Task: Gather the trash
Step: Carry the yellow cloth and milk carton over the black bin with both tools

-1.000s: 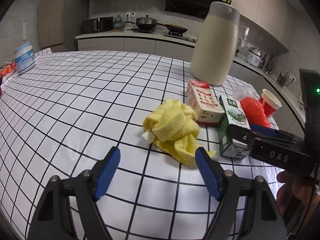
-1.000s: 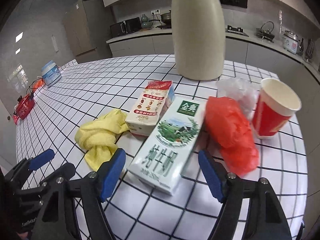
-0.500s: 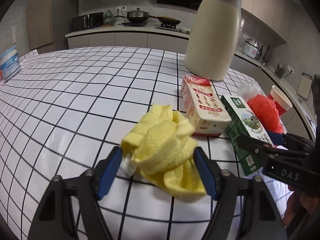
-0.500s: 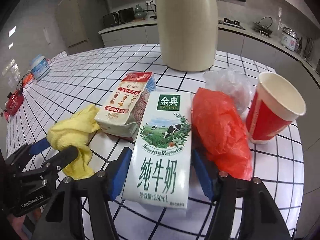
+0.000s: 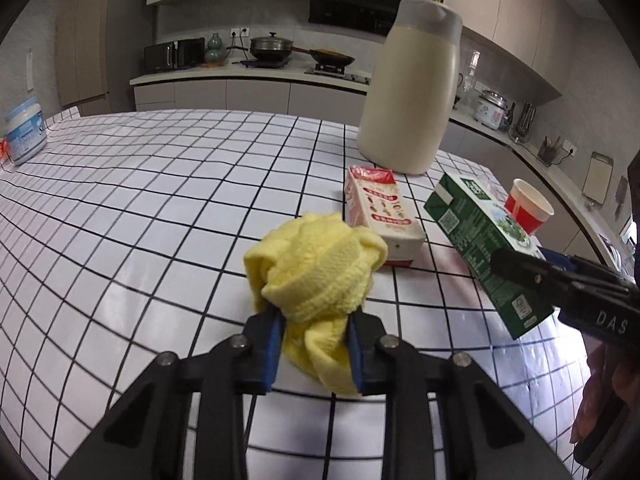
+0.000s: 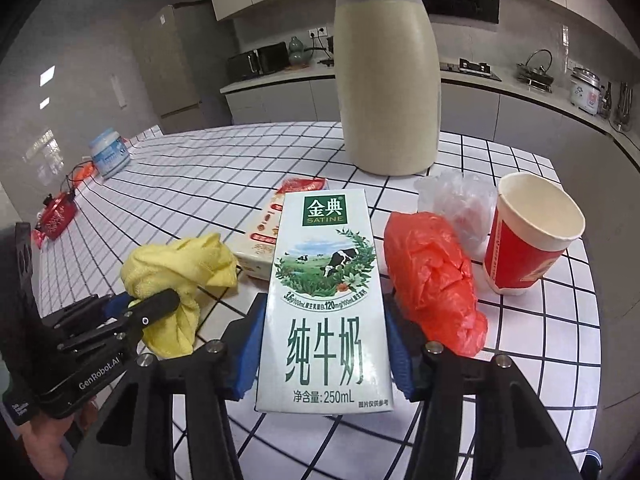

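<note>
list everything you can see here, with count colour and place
cloth: 1, yellow, pinched in left tool
milk carton: 1, green and white, clamped in right tool
snack carton: 1, red and white, lying beside cloth
plastic bag: 1, red, right of milk carton
clear bag: 1, behind red bag
paper cup: 1, red, upright, far right
jug: 1, cream, table's far side
tub: 1, blue-white, far left
left tool: 1, black, blue pads
right tool: 1, same

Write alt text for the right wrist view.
The right gripper is shut on a green-and-white milk carton over a checked table. At left, the left gripper clamps a yellow cloth; at right lie a red bag and a red paper cup.
</note>
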